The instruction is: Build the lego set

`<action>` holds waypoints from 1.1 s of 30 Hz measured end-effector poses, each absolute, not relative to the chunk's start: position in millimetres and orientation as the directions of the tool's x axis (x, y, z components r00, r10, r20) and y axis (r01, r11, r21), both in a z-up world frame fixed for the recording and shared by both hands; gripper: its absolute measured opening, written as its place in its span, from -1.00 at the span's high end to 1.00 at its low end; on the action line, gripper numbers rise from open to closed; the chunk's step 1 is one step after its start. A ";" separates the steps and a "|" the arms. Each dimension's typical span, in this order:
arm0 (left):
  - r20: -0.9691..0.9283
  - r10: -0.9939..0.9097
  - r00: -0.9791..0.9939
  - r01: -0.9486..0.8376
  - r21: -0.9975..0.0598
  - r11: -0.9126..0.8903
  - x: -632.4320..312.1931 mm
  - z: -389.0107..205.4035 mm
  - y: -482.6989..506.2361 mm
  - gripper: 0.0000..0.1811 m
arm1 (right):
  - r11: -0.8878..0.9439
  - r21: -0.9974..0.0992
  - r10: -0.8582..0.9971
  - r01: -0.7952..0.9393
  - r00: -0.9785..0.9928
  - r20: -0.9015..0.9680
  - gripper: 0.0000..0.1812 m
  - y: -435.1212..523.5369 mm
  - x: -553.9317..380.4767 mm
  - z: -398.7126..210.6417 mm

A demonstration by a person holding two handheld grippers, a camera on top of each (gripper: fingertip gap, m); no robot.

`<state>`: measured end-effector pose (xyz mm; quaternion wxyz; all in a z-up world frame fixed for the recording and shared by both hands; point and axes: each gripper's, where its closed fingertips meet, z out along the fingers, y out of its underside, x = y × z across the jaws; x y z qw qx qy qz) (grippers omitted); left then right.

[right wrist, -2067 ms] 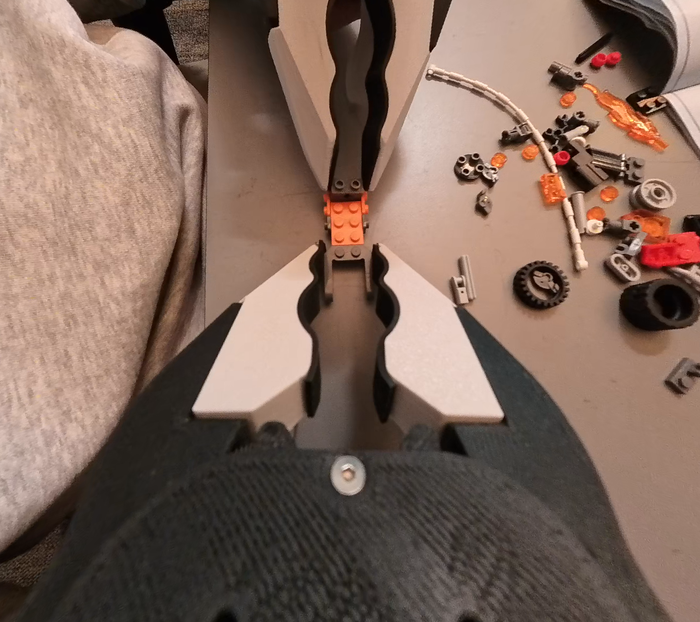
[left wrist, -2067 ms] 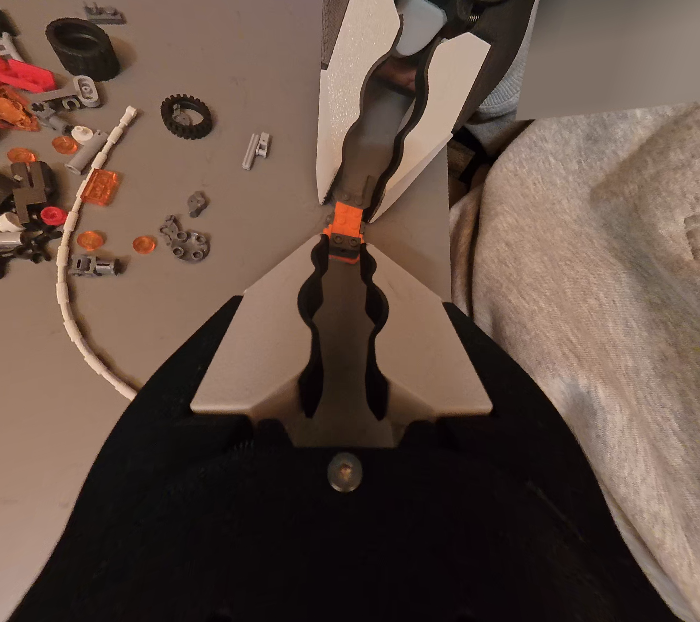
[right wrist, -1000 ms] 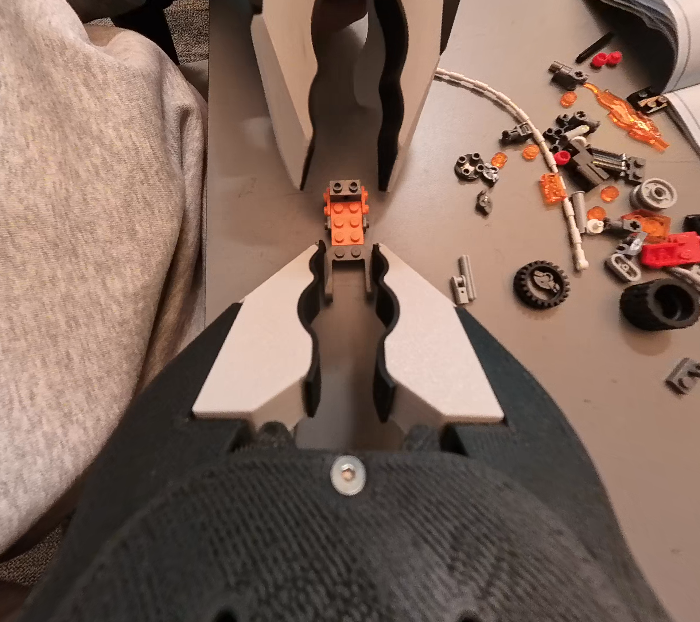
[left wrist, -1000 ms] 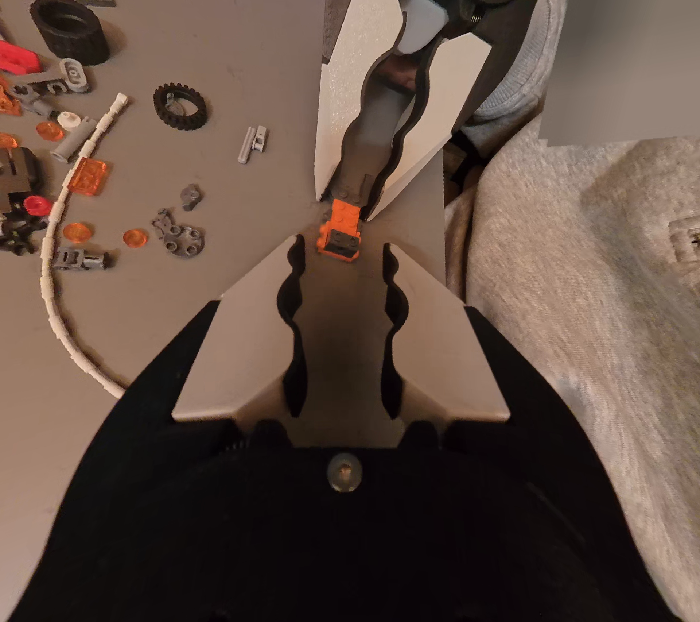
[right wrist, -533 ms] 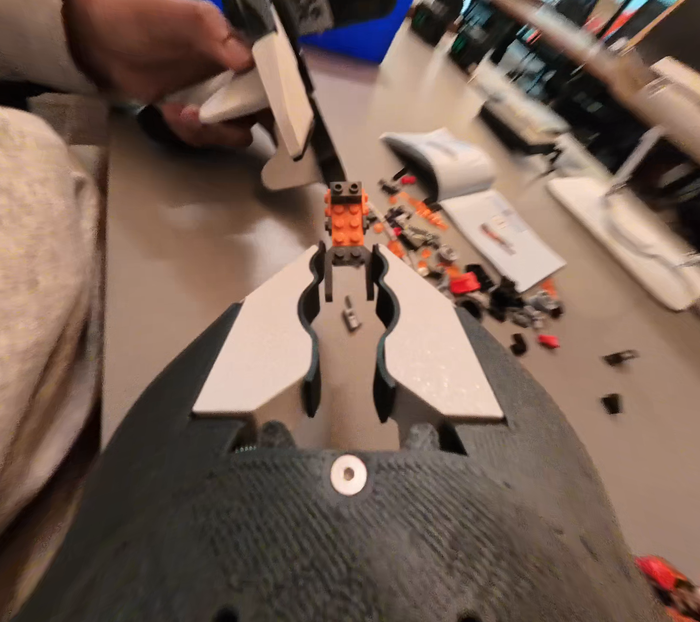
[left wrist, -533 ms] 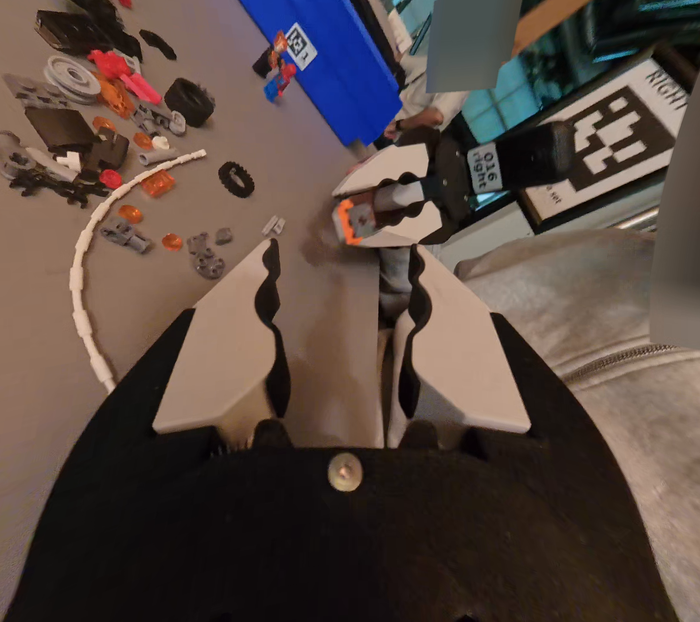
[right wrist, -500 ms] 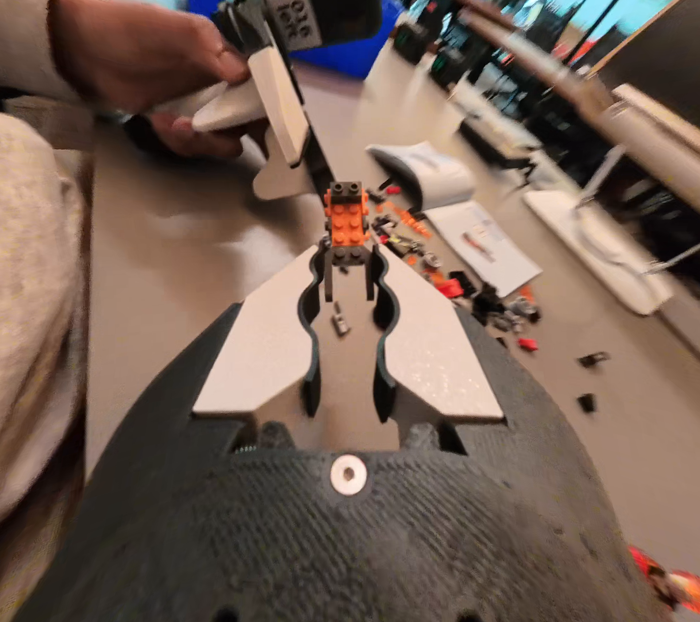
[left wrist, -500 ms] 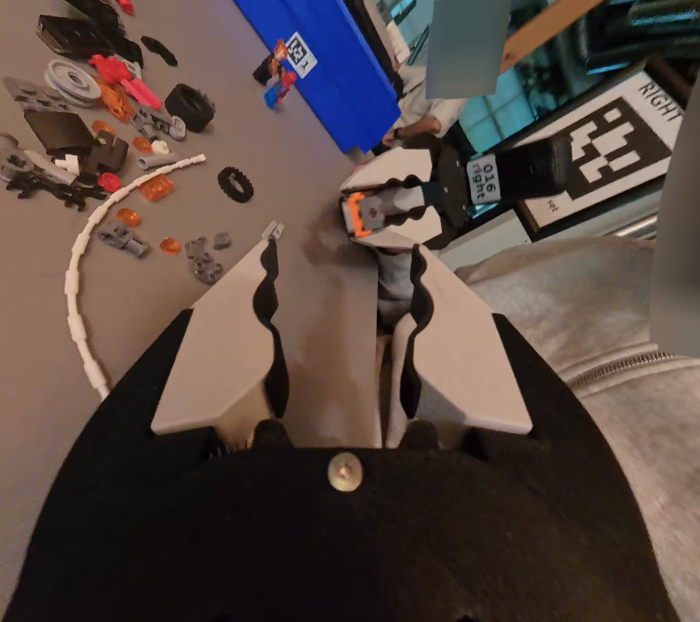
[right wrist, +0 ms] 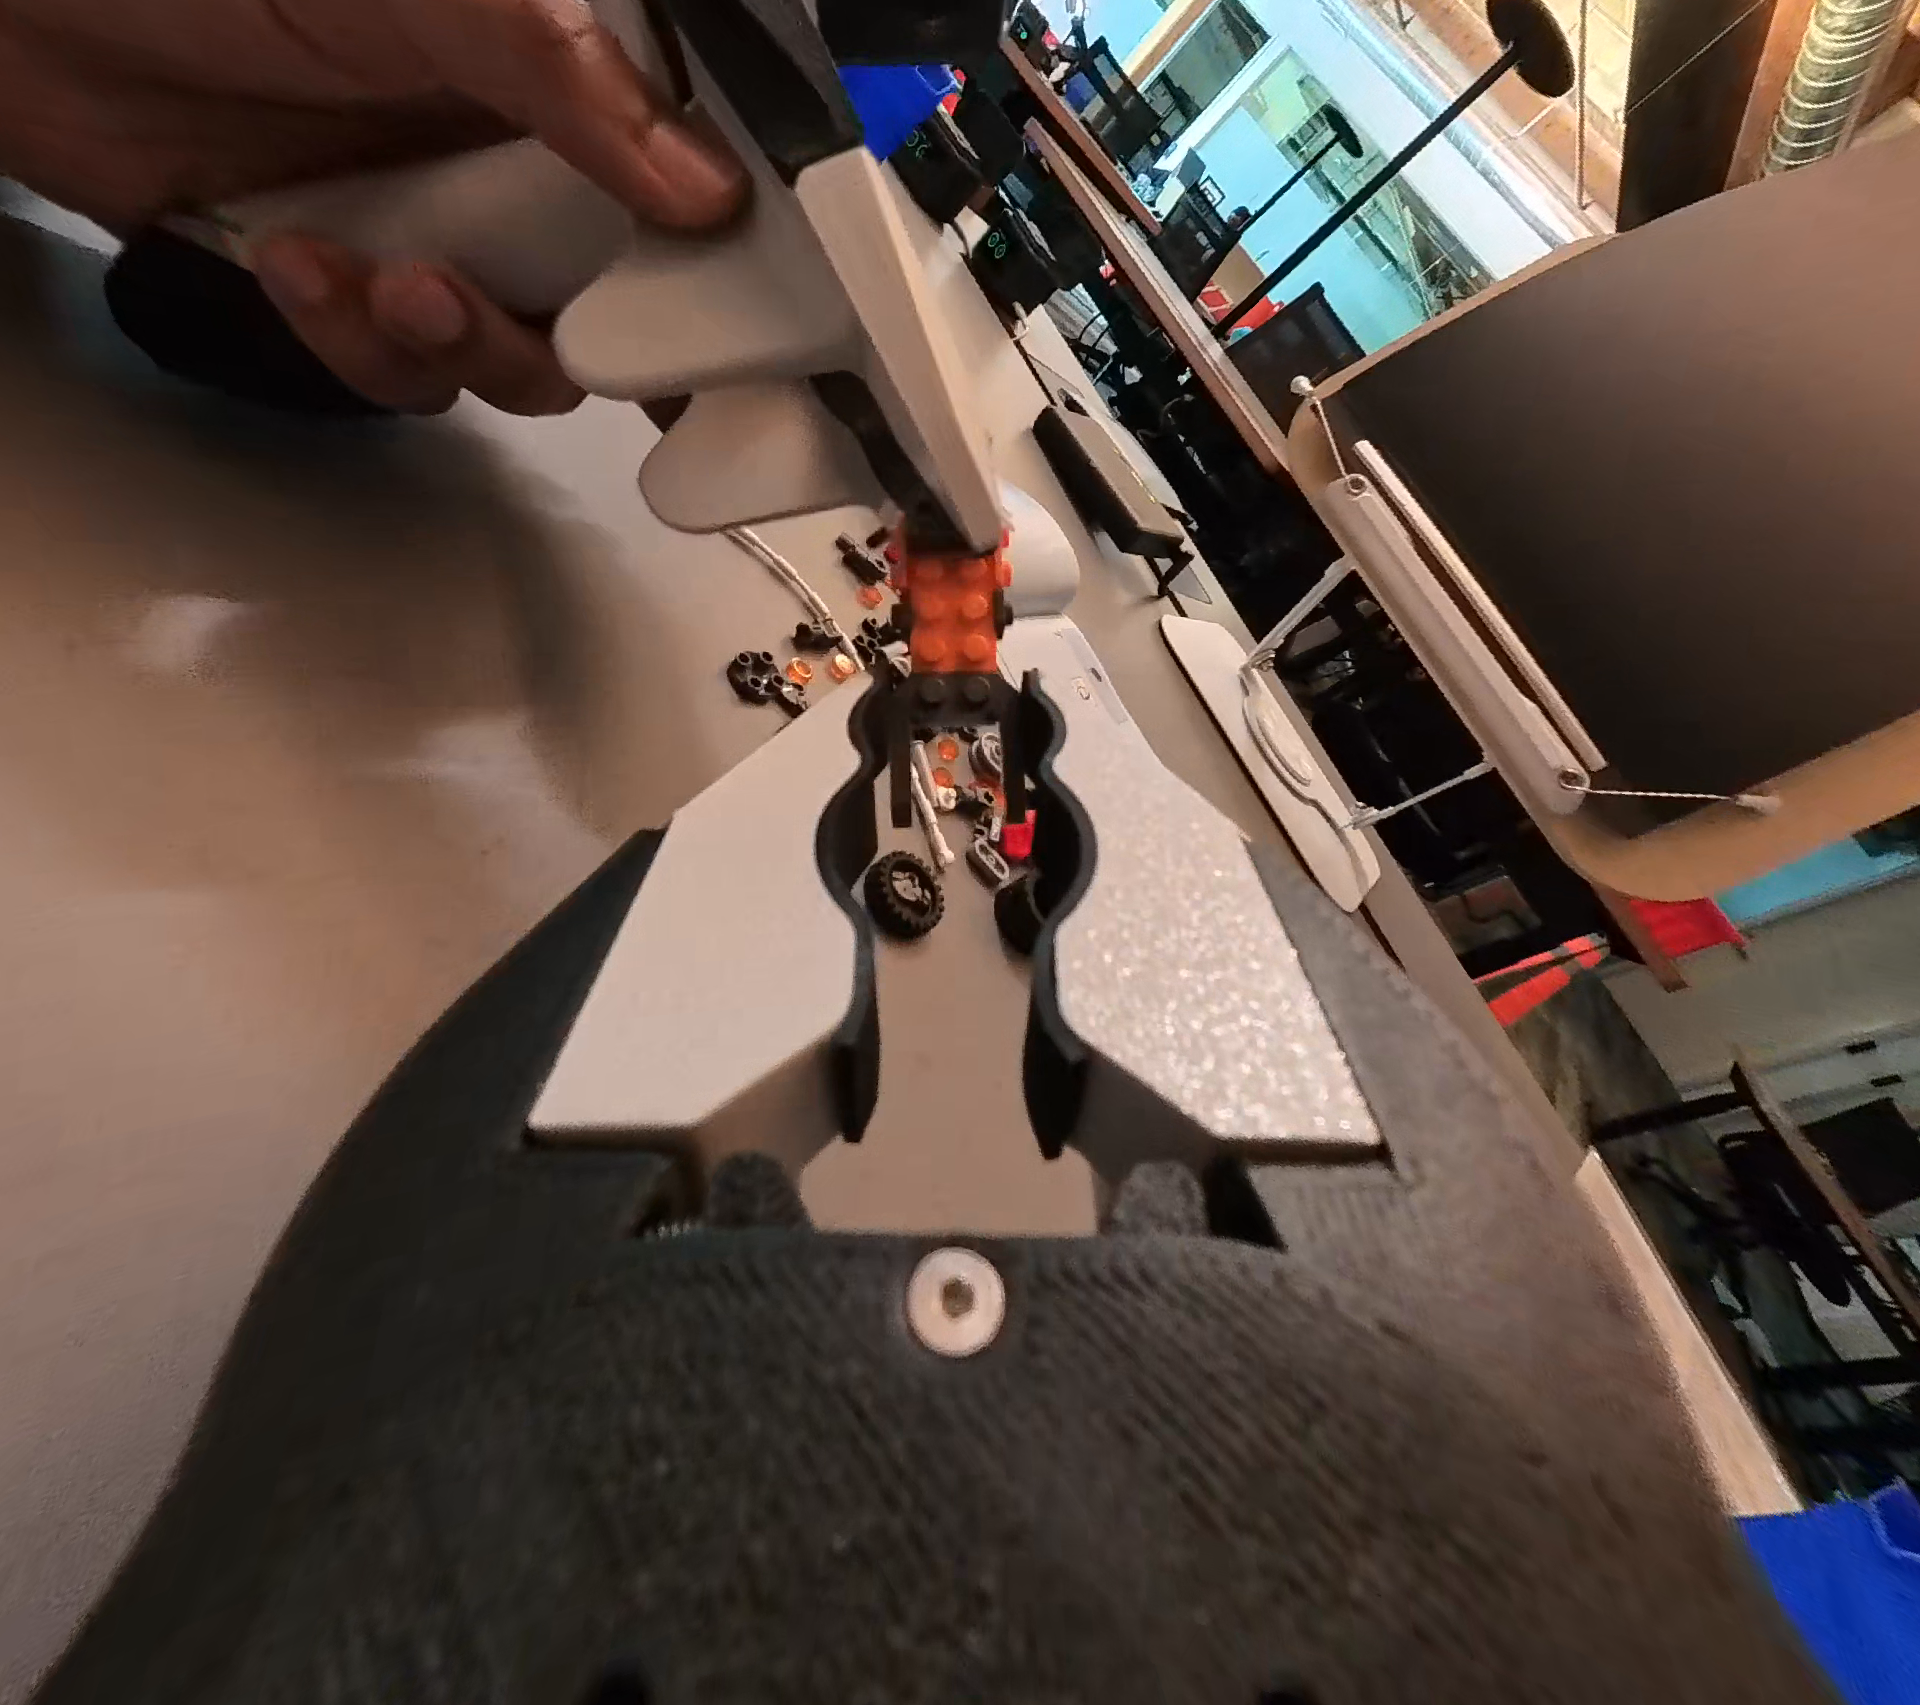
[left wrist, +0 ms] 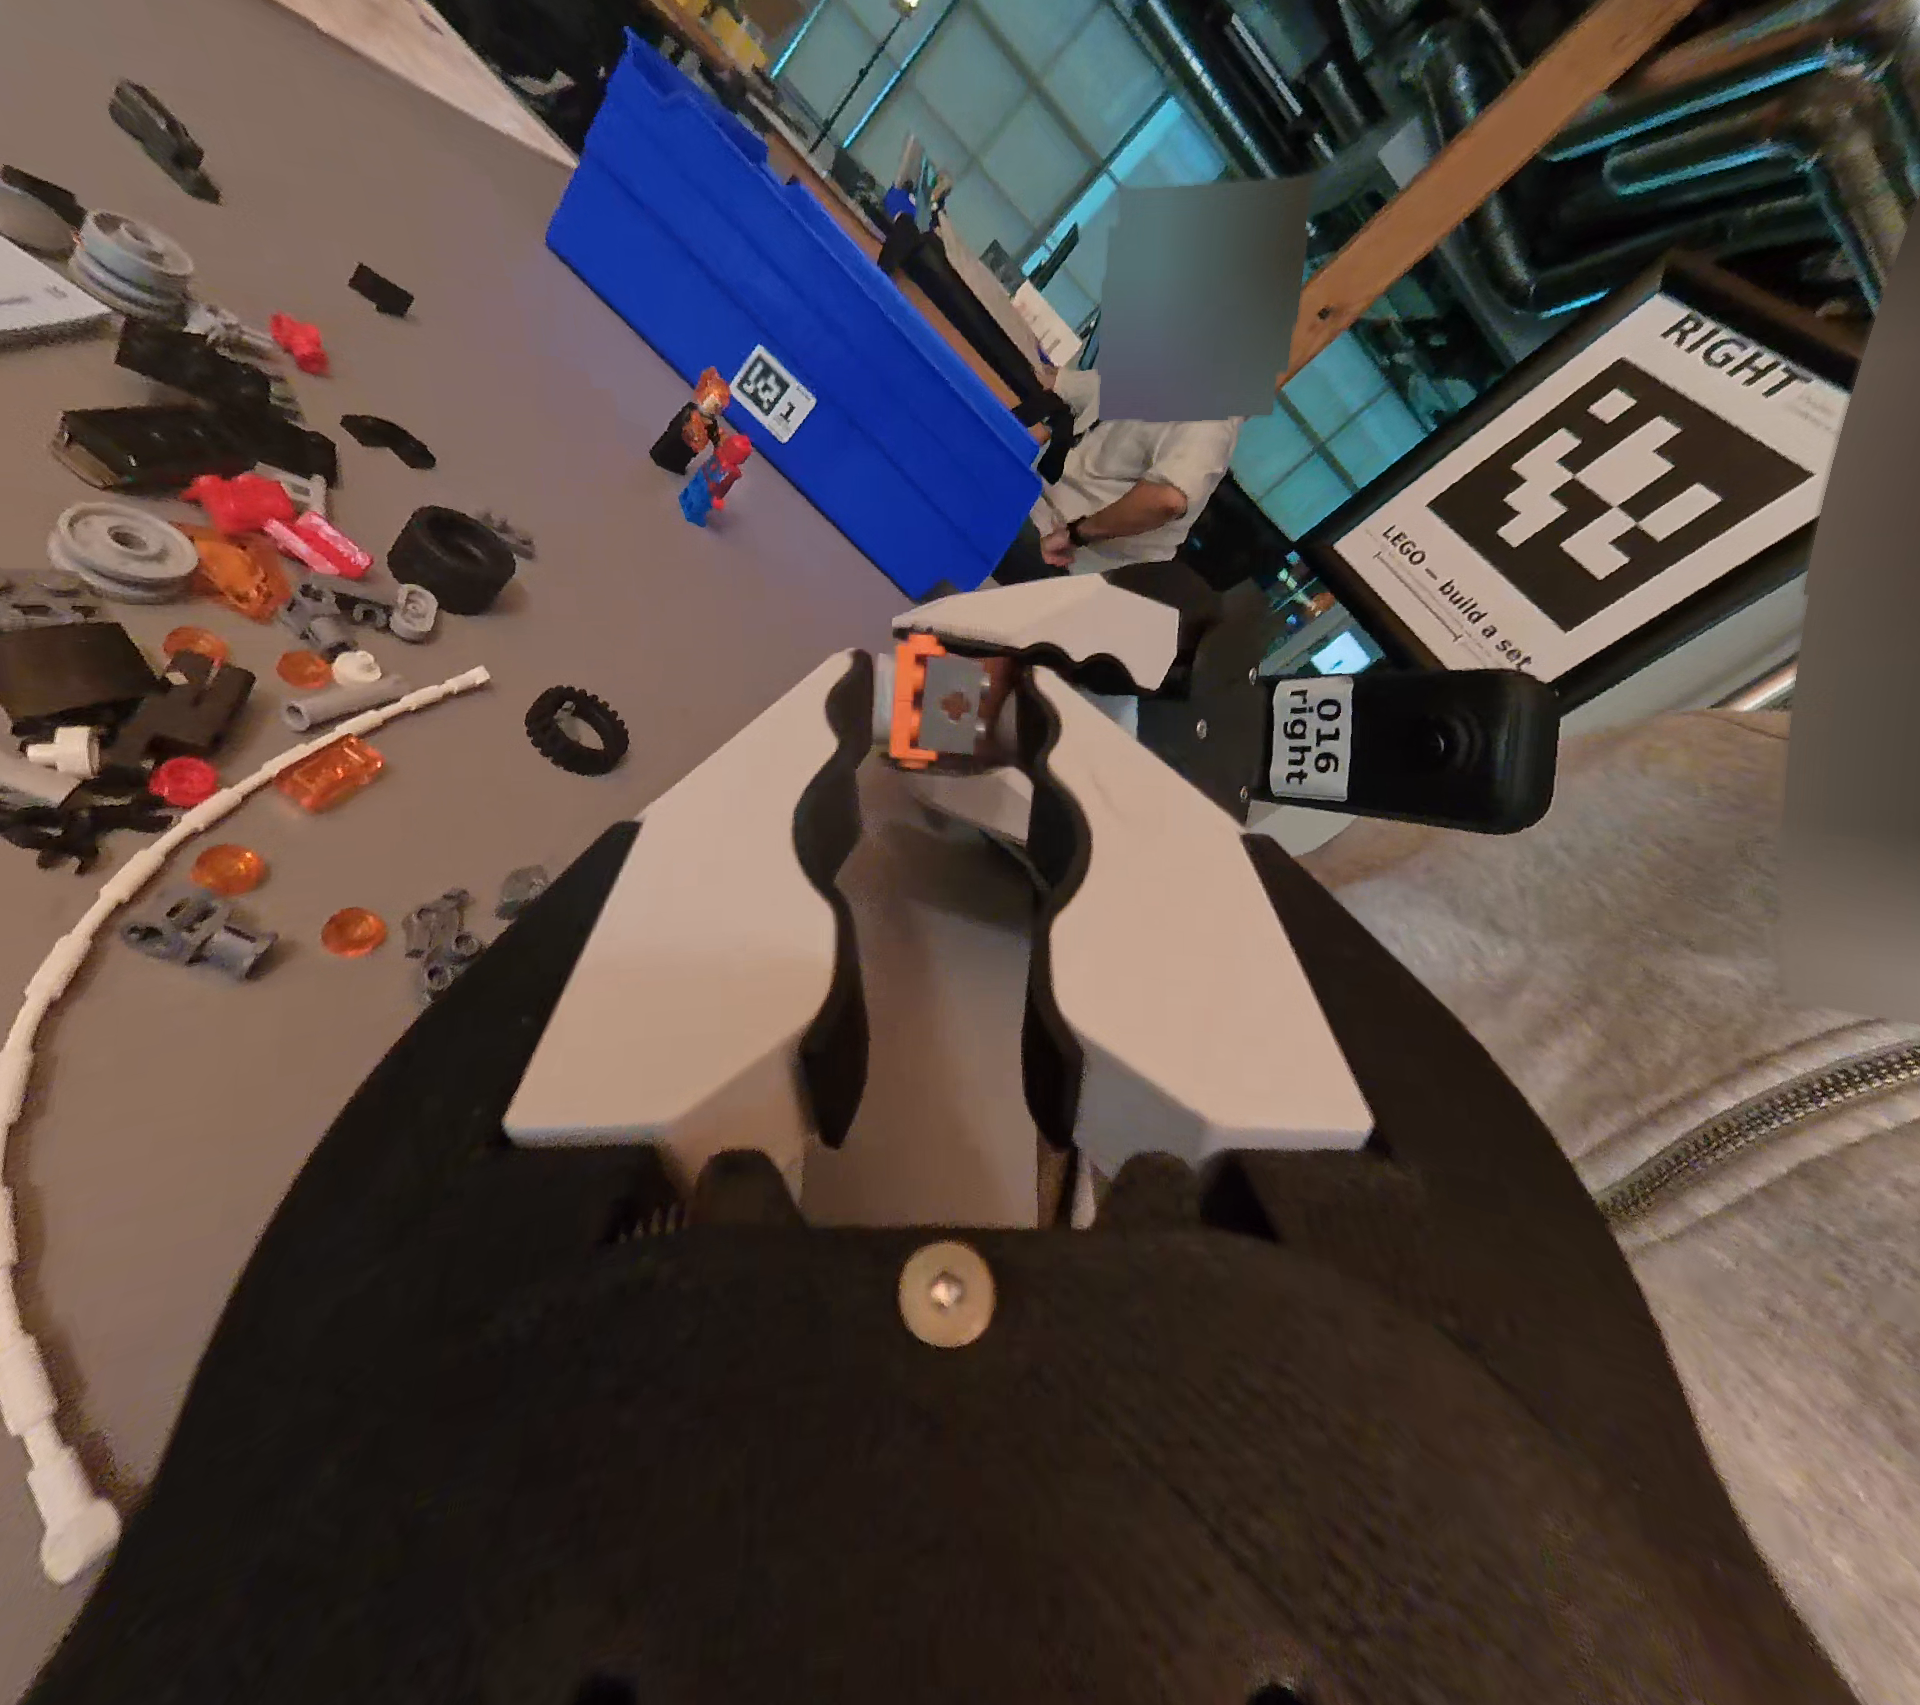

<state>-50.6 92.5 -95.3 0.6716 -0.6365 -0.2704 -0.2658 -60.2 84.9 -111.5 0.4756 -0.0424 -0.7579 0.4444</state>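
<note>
My right gripper (right wrist: 951,699) is shut on the dark end of a small orange and dark grey assembly (right wrist: 951,606) and holds it up above the grey table (left wrist: 623,595). In the left wrist view the assembly (left wrist: 940,715) is seen end-on, with the right gripper's fingers (left wrist: 1049,616) reaching in from the right. My left gripper (left wrist: 935,689) is open, its tips on either side of the assembly's far end with small gaps showing. In the right wrist view one left finger (right wrist: 914,367) covers that far end. A hand (right wrist: 312,45) holds the left gripper.
Loose parts lie on the table to the left: a black tyre (left wrist: 452,559), a thin tyre (left wrist: 577,728), a white segmented hose (left wrist: 114,907), orange and grey bits. A blue bin (left wrist: 790,398) with two minifigures (left wrist: 707,450) stands behind. A grey sweater (left wrist: 1558,980) is at the right. The grippers are tip to tip, or close to it.
My left gripper let go of the assembly and opened. Both grippers tilted up from the table. The left fingers have since narrowed and come around the assembly's far end.
</note>
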 end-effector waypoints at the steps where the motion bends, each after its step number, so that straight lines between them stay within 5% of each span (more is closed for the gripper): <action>1: 0.704 -0.022 0.710 0.704 -0.708 0.062 -51.6 -93.9 92.0 0.79 | 0.601 -0.714 0.487 -0.359 -0.544 0.683 0.75 84.7 -60.4 -111.4; 33: 0.528 0.047 0.848 0.524 -0.848 0.072 -45.4 -86.7 89.8 0.82 | 0.522 -0.767 0.505 -0.373 -0.589 0.631 0.74 82.4 -54.7 -101.8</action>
